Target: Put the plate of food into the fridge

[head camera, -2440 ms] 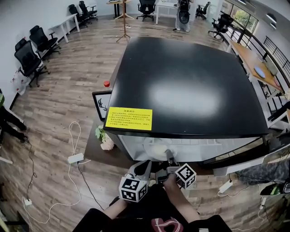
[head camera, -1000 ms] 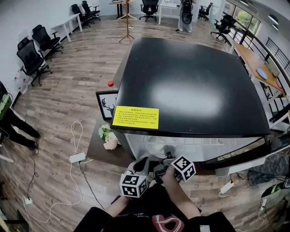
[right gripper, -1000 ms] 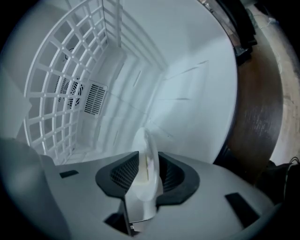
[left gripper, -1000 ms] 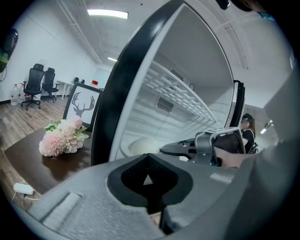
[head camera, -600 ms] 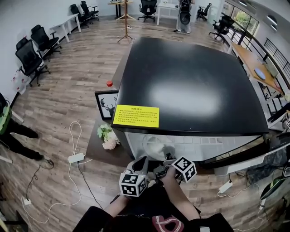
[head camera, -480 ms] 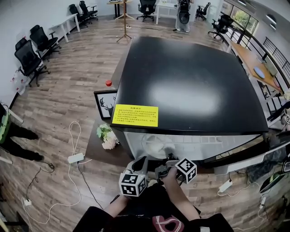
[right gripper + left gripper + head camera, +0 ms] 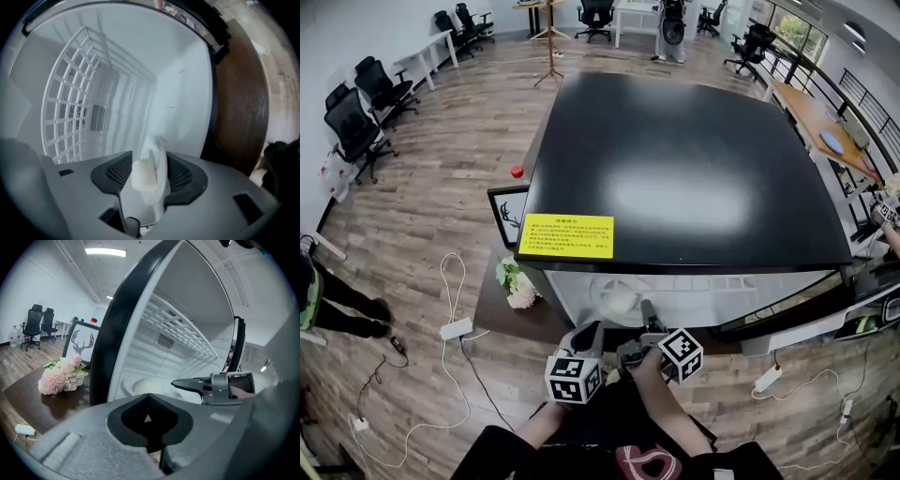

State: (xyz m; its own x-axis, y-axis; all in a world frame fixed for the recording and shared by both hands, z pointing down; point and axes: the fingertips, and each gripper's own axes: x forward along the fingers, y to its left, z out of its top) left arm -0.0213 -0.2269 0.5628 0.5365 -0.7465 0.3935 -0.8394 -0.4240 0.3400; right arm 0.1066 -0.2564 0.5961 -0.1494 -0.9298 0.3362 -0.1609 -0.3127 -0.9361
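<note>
Your right gripper (image 7: pixel 150 178) pinches the plate (image 7: pixel 159 154) by its rim inside the fridge (image 7: pixel 180 89); tilt it and the food (image 7: pixel 143 174) could slide off. Your left gripper (image 7: pixel 147 420) is pressed together, empty.

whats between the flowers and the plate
The fridge's black side wall stands between the flowers and the plate; the left gripper view shows it.
</note>
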